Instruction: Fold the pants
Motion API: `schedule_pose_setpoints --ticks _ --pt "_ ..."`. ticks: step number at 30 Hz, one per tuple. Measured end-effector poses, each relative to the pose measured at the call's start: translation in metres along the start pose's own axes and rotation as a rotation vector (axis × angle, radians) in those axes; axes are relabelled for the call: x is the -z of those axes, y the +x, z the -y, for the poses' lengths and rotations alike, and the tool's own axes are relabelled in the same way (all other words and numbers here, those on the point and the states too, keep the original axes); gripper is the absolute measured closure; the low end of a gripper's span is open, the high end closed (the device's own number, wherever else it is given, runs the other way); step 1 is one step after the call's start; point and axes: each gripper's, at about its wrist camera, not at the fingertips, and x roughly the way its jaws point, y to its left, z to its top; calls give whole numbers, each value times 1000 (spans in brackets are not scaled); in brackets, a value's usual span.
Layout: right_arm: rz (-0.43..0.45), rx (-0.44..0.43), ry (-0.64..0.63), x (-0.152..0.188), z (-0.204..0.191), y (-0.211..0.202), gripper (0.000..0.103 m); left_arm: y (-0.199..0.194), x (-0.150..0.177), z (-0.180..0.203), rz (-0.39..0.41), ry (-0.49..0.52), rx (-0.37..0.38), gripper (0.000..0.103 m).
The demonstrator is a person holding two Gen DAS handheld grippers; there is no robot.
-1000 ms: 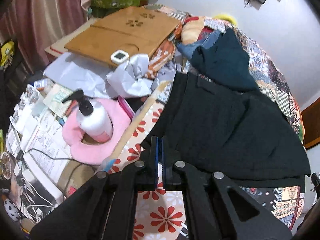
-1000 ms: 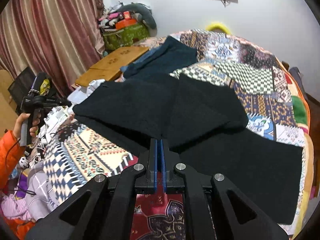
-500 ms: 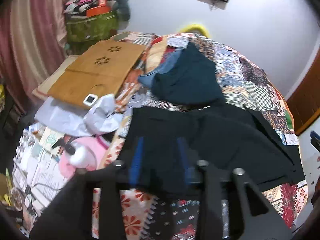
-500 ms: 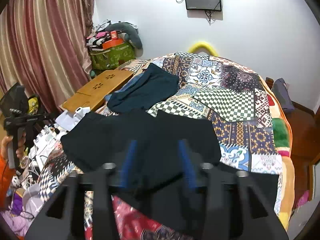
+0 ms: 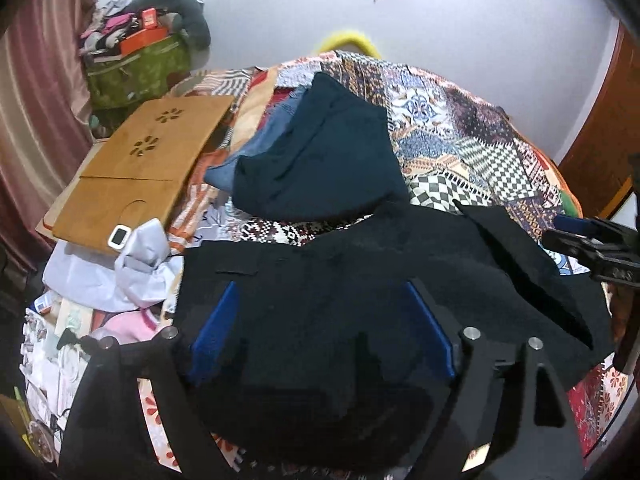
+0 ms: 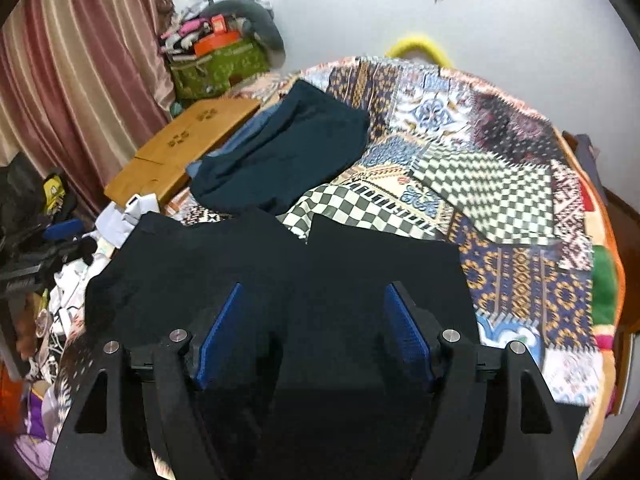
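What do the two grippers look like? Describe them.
Both match. The left gripper and right gripper have black angular frames with triangular cut-outs, silver round bolt heads at the joints, and two fingers lined with textured blue pads. No cables, markings or sleeves show.

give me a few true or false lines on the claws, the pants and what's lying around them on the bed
1. The left claw is shut on the black pants. False: its jaws are spread open, holding nothing.
2. The right claw is open. True.
3. A dark teal garment lies beyond the black pants. True.
4. The black pants lie on a plain white sheet. False: they lie on a patterned patchwork quilt.
5. A wooden lap desk sits left of the garments. True.
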Motion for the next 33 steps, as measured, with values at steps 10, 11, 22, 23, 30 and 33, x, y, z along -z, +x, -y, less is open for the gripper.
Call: schedule_pose_setpoints --ticks 10,11,22,23,30,33 --pt "-231 -34 19 -21 6 90 60 43 -1 7 -65 21 26 20" --pt "-251 -38 14 -19 7 96 64 45 0 7 -67 22 28 20" --pt "20 16 96 -6 31 21 100 35 -2 36 -67 70 56 20" --pt "49 20 106 -7 37 8 100 32 -3 39 -66 76 60 20" --pt "222 52 144 5 74 -98 100 22 -2 91 -74 163 96 16" --pt "294 73 170 11 86 -135 101 25 4 117 -109 194 125 16"
